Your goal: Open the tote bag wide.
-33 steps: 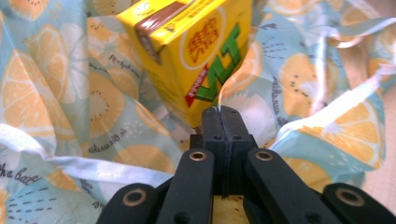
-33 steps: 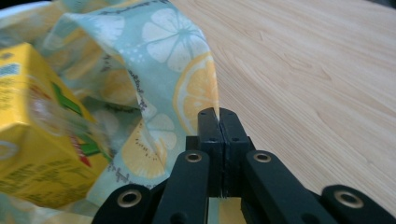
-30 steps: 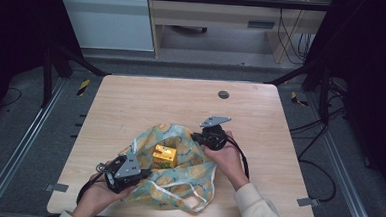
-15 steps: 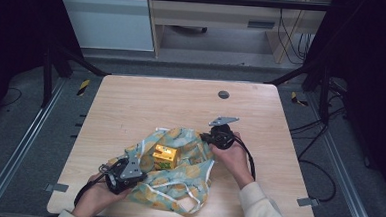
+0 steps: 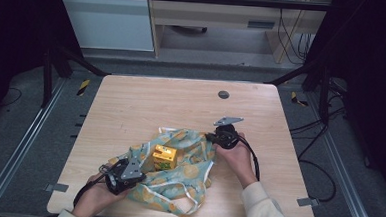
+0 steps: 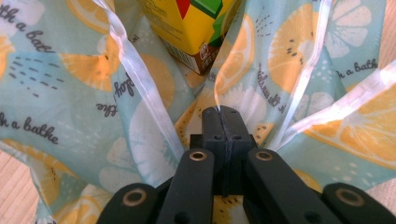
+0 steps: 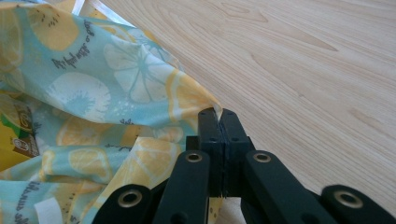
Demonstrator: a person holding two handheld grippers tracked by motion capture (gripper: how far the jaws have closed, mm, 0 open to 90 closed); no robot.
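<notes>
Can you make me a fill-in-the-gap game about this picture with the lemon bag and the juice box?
1. The yellow juice carton sits in the middle of the ____-printed bag.
2. The left gripper has its jaws ____ on the bag's fabric.
3. The right gripper pinches the bag's ____, beside bare wood.
4. Everything rests on a ____ table.

Missing words: lemon; shut; edge; wooden

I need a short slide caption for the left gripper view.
Left gripper shut on lemon-print bag, yellow carton standing just beyond.
</notes>
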